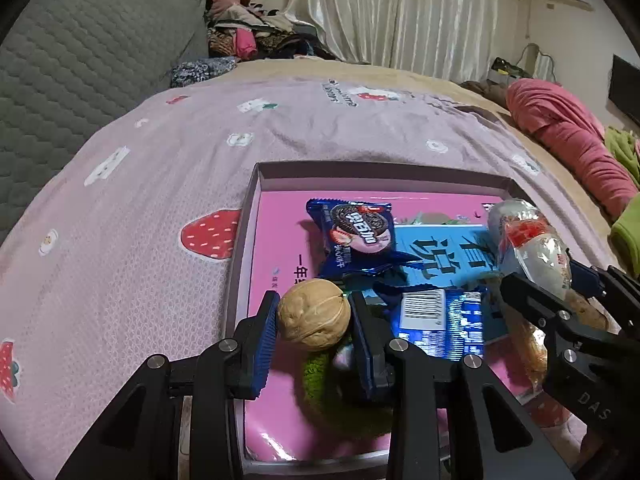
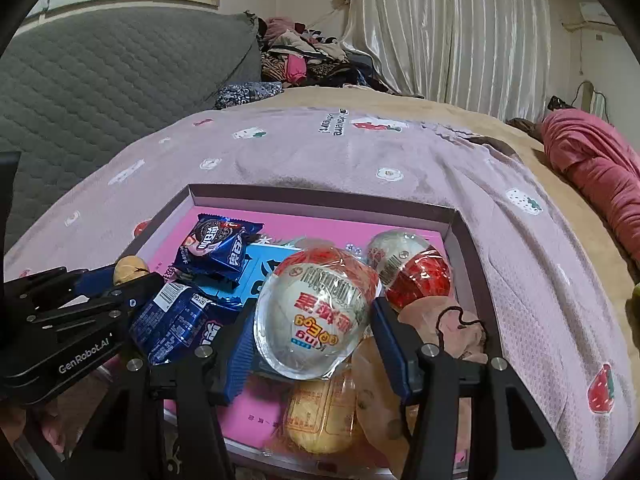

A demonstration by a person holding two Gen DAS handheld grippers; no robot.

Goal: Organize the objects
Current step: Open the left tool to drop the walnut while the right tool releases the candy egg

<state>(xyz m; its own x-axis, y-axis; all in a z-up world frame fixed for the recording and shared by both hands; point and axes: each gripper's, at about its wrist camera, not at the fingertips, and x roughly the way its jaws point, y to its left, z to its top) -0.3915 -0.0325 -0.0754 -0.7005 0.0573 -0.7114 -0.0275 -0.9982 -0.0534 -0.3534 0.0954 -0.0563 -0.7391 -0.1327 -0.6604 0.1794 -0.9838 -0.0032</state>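
Note:
A pink-lined box (image 1: 256, 200) (image 2: 464, 236) lies on the bed. My left gripper (image 1: 314, 314) is shut on a walnut (image 1: 314, 314) and holds it over the box's near left part; the walnut also shows in the right wrist view (image 2: 128, 270). My right gripper (image 2: 314, 320) is shut on a plastic-wrapped egg (image 2: 316, 308) above the box; it also shows in the left wrist view (image 1: 532, 252). In the box lie two blue Oreo packets (image 1: 354, 230) (image 2: 176, 320), a second wrapped egg (image 2: 412, 268), a yellow wrapped cake (image 2: 320, 416) and a green fuzzy item (image 1: 340, 396).
A pink strawberry-print blanket (image 1: 160, 200) covers the bed around the box. A grey quilted headboard (image 1: 80, 60) stands at the left. Piled clothes (image 1: 256, 32) lie at the back. A red garment (image 1: 568, 136) lies at the right.

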